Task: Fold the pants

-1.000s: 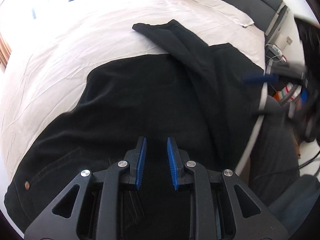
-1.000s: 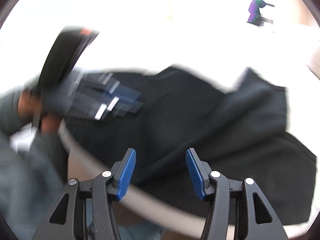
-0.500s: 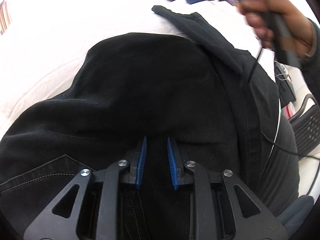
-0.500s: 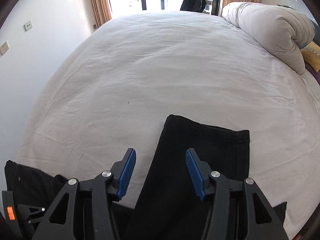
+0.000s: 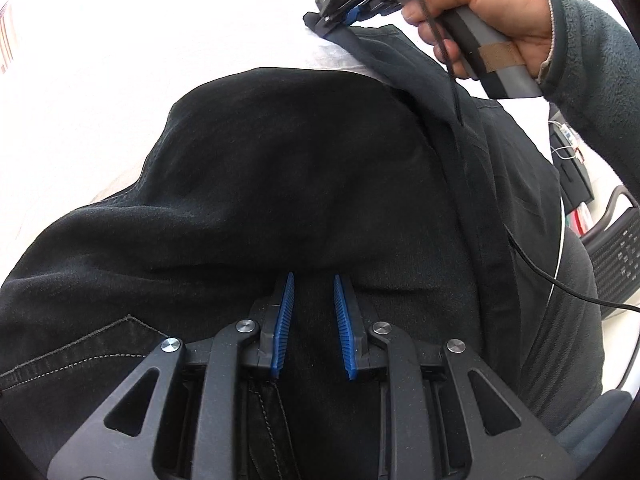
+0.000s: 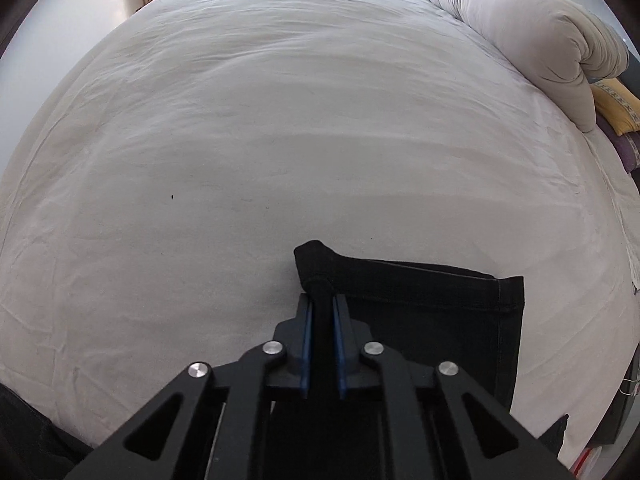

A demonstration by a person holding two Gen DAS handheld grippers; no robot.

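Black pants (image 5: 288, 184) lie on a white bed, the seat and a back pocket (image 5: 72, 364) nearest in the left wrist view. My left gripper (image 5: 312, 292) sits low over the seat, its blue pads a little apart with dark cloth between them; whether it pinches the cloth is unclear. My right gripper (image 6: 321, 308) is shut on a corner of the leg hem (image 6: 420, 296). It also shows in the left wrist view (image 5: 344, 16), held by a hand at the far end of the leg.
The white bedsheet (image 6: 260, 140) stretches ahead of the hem. A rolled duvet (image 6: 528, 36) and a yellow cushion (image 6: 616, 104) lie at the right. A mesh chair (image 5: 616, 256) stands beside the bed, with a loose cable (image 5: 560, 280) near it.
My right gripper swung over to the leg hem and closed on its corner. My left gripper moved lower and closer over the seat of the pants.
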